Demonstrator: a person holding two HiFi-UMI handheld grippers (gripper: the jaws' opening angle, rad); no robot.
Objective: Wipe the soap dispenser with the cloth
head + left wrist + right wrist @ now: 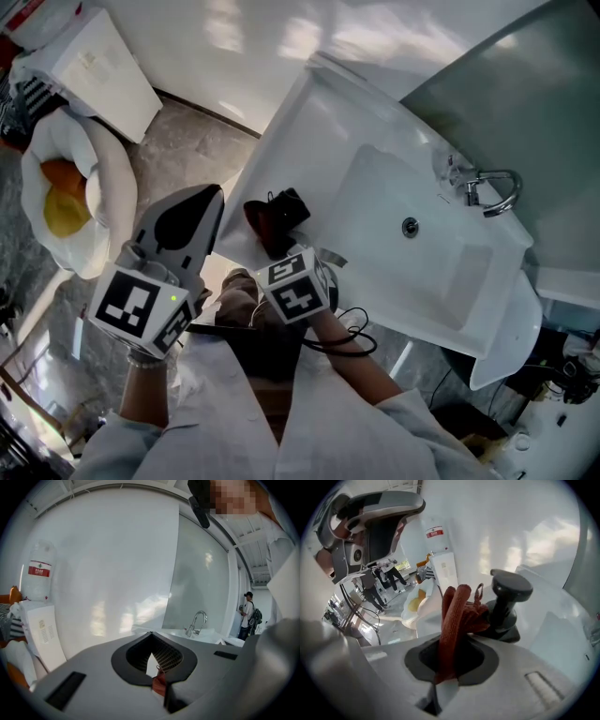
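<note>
— Where is the soap dispenser?
— The black soap dispenser point(289, 208) stands on the flat rim of the white sink point(375, 122), at the end well apart from the faucet point(489, 190).
— And the cloth?
— The rust-red cloth point(454, 616) is bunched up, and the right gripper point(449, 665) has its jaws clamped on it. Its folds lie against the dispenser's neck, under the pump head.
— What gets in the way?
— In the right gripper view the cloth covers the dispenser's left side. In the head view the right gripper's marker cube point(295, 286) hides its jaws, so only the cloth and the pump head show beyond it.
— The left gripper?
— The left gripper point(214, 199) hangs to the left of the sink, apart from the dispenser and the cloth, over the marbled floor point(178, 150). Its jaws meet at the tips with nothing gripped. A speck of red shows low in the slit, and I cannot tell what it is.
— Anything else around?
— A white bag point(98, 197) with something orange inside lies at the left, with a white board point(103, 70) beside it. A water bottle point(40, 569) with a red label shows just above the board. A grey panel point(525, 103) rises behind the faucet. A person point(247, 616) stands far off past the sink.
</note>
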